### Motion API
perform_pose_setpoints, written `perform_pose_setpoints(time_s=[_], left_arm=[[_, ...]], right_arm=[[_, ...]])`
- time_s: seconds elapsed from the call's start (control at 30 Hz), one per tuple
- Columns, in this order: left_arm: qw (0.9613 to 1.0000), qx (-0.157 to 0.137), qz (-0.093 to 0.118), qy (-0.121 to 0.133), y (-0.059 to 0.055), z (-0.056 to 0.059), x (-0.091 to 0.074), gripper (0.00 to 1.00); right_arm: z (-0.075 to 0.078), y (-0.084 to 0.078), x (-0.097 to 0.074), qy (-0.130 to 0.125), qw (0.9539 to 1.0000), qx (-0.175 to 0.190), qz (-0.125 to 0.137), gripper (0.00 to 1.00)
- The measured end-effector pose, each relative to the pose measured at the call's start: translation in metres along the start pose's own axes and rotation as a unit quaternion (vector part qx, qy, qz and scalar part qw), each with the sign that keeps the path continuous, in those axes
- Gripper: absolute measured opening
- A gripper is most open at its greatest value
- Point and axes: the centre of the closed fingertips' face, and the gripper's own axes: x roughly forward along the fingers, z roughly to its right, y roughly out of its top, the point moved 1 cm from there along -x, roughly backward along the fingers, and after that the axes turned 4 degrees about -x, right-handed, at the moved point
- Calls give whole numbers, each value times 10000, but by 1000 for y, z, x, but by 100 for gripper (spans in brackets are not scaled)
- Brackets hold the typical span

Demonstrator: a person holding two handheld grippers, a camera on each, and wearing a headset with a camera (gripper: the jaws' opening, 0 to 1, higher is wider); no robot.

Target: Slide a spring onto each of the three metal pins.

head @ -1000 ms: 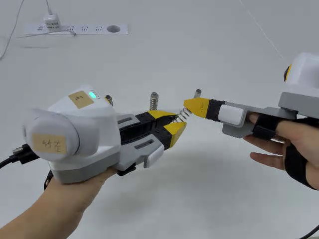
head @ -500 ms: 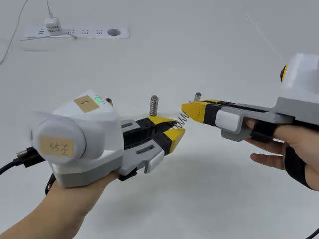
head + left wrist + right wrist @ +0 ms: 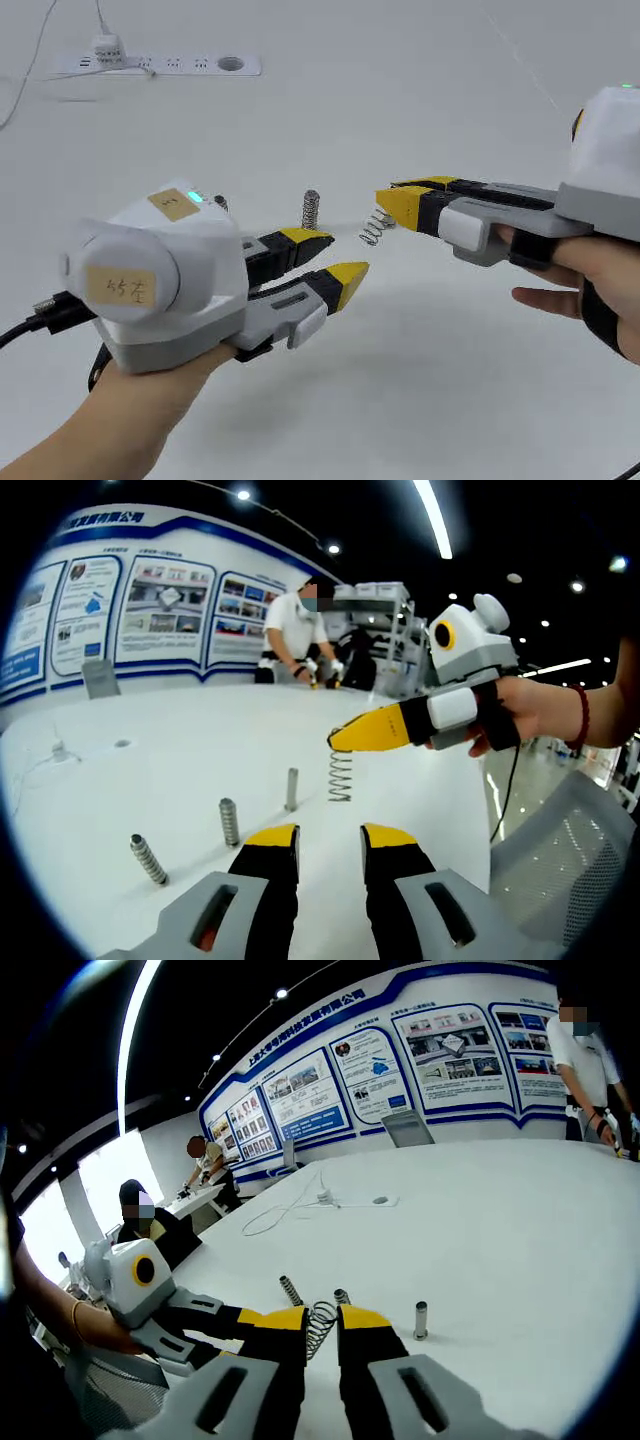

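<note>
Spring (image 3: 375, 228) in right tongs (image 3: 384, 198); handwritten tan labels (image 3: 120, 288) on left tongs (image 3: 343, 253)

I count three upright metal pins (image 3: 291, 789), three coiled steel springs (image 3: 341, 777), and one white power strip (image 3: 160, 64).

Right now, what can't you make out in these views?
- Head view: the left gripper body covers the leftmost pin except its top.
- Right gripper view: the right gripper hides the lower coils of the spring, so grip depth is unclear. The middle pin has its base behind them.
- Head view: the right gripper's rear is cut off by the frame edge.
- Right gripper view: the bare pin is too small to show its tip shape.
</note>
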Motion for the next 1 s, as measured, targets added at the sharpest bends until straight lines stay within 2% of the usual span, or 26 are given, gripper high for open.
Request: perform_pose_setpoints(time_s=[0.13, 0.37, 0.73, 1.0], left_arm=[[9998, -29, -98, 156, -4, -4, -3, 34], [9986, -39, -119, 507, -5, -16, -10, 49], [9953, 69, -179, 953, -7, -34, -25, 62], [9918, 82, -199, 1256, -8, -49, -37, 71]], right_arm=[[8, 5, -1, -153, 9997, -169, 36, 12], [23, 11, 1, -365, 9976, -593, 3, 12], [42, 18, 9, -663, 9902, -1229, -57, 12], [56, 20, 16, -829, 9851, -1502, -94, 12]])
